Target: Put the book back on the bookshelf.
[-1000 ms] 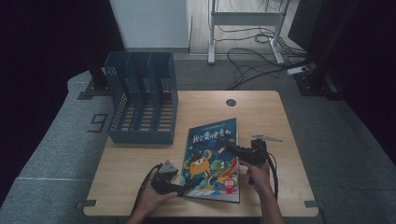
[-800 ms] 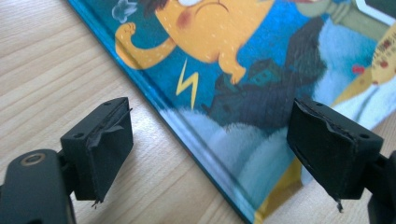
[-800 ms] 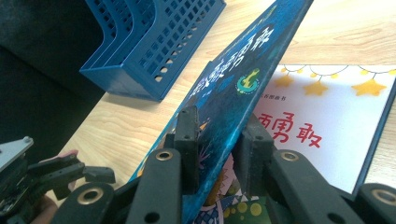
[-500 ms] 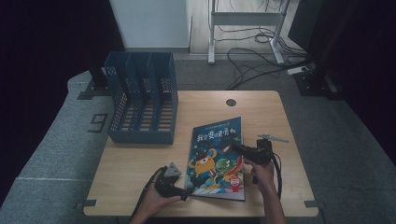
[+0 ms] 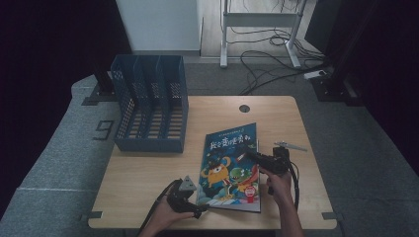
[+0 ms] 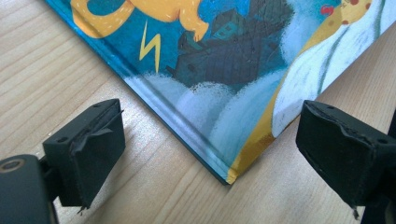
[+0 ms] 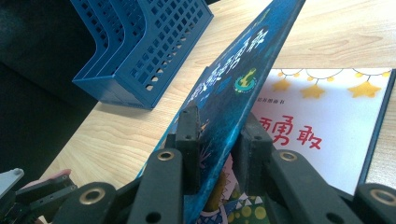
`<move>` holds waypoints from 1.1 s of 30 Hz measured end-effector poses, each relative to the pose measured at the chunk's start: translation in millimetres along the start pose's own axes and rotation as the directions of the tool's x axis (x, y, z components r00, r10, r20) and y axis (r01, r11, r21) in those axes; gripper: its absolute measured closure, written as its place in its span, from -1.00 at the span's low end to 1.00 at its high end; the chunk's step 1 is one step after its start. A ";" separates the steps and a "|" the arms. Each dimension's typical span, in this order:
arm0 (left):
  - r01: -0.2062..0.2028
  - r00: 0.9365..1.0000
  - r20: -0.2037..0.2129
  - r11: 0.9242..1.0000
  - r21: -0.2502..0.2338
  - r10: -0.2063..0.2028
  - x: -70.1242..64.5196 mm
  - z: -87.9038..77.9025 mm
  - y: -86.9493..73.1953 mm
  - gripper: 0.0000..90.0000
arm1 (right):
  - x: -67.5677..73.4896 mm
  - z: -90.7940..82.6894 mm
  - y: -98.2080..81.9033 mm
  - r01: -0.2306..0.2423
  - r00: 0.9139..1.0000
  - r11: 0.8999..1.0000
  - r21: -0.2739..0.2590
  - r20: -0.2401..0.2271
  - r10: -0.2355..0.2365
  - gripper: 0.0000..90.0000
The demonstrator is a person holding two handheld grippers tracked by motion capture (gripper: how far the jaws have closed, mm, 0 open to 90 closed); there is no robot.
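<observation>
Right gripper view: right gripper clamps lifted front cover of picture book; left gripper, jaws just opening, straddles book corner untouched on table; blue file rack beyond.

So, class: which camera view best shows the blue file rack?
The high view: the whole blue file rack stands on the table's far left, dividers visible. The right gripper view catches just a mesh corner beyond the lifted book cover.

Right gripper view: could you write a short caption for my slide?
Right gripper clamps the lifted front cover of a picture book beside a blue file rack.
</observation>
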State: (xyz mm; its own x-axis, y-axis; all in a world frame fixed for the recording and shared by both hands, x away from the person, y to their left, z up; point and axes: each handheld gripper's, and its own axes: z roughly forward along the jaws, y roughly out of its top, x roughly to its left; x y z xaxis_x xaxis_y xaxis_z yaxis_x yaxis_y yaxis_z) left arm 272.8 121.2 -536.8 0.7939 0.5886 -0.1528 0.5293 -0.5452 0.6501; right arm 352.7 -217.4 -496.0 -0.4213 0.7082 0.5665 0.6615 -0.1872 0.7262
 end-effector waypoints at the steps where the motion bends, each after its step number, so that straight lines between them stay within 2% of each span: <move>1: 0.000 1.000 0.000 1.000 0.001 0.000 0.0 0.0 0.0 -0.82 | 0.6 -0.1 0.2 0.000 1.000 1.000 -0.001 0.000 0.000 0.62; 4: -0.004 1.000 0.005 1.000 0.001 0.004 -0.7 0.3 0.0 -0.82 | 0.7 0.0 0.2 0.001 1.000 1.000 -0.001 0.001 -0.001 0.62; 8: -0.019 1.000 -0.013 1.000 0.002 0.019 -3.0 -0.5 0.7 -0.82 | -0.3 0.6 -0.4 -0.002 1.000 1.000 -0.002 0.003 0.002 0.62; 10: -0.026 1.000 -0.008 1.000 0.010 0.026 -4.7 0.7 0.8 -0.82 | -1.0 1.1 -0.6 -0.004 1.000 1.000 -0.002 0.002 0.004 0.62; 14: -0.042 0.999 -0.029 0.998 0.035 0.043 -7.1 6.2 -0.3 -0.81 | -1.5 1.1 -1.0 -0.008 1.000 1.000 -0.002 0.002 0.008 0.62; 29: 0.001 0.999 -0.052 1.000 0.023 0.001 -4.2 7.0 0.7 -0.84 | 6.1 -1.9 -0.3 0.027 0.999 0.999 -0.029 0.019 -0.027 0.62; 32: 0.018 0.998 -0.065 1.000 0.019 -0.017 -2.9 7.1 1.0 -0.85 | 9.4 -3.8 0.2 0.043 0.999 0.998 -0.046 0.027 -0.042 0.62; 33: 0.028 0.997 -0.068 1.000 0.015 -0.027 -2.0 7.3 1.3 -0.85 | 12.6 -5.5 0.7 0.063 0.998 0.996 -0.063 0.033 -0.061 0.62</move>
State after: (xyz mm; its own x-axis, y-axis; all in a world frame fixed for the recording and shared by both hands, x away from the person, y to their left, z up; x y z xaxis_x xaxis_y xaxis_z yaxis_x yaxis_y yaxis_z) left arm 274.2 114.9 -541.1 0.7575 0.6419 -0.1193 0.5556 -0.5378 0.6341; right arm 344.4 -212.3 -486.2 -0.4399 0.7405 0.5081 0.5931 -0.1852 0.7835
